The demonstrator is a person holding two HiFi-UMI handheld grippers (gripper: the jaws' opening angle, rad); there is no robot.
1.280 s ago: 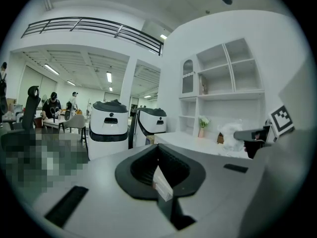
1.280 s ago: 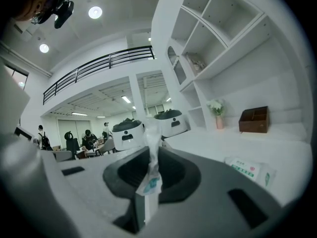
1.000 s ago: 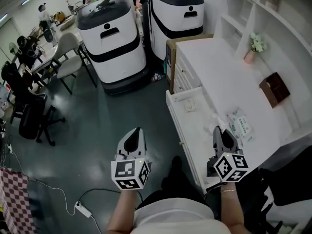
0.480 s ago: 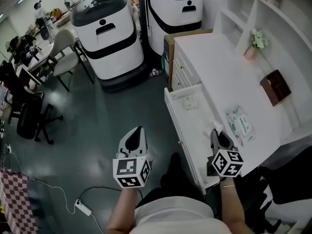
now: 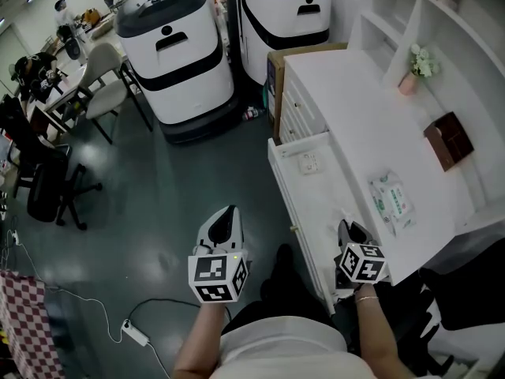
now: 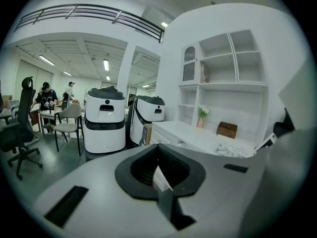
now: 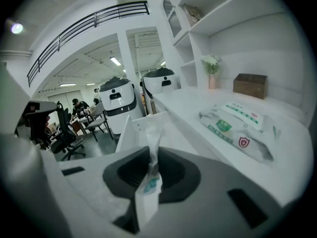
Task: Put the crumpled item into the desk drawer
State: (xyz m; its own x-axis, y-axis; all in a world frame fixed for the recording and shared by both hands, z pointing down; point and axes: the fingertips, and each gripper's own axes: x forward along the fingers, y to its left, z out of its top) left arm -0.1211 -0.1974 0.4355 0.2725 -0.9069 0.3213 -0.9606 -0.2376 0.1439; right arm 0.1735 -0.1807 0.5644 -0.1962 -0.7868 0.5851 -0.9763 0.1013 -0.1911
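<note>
White crumpled tissue (image 7: 150,150) pinched by the right gripper (image 5: 346,229) over the drawer (image 5: 312,200).
Off the desk's (image 5: 371,133) front edge, the left gripper (image 5: 227,214) hangs with jaws pressed together.

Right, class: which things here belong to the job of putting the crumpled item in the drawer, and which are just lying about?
Job:
crumpled tissue, held in the jaws of the right gripper
drawer, open

Lying about:
wipes pack
brown box
flower pot
small white item in the drawer
</note>
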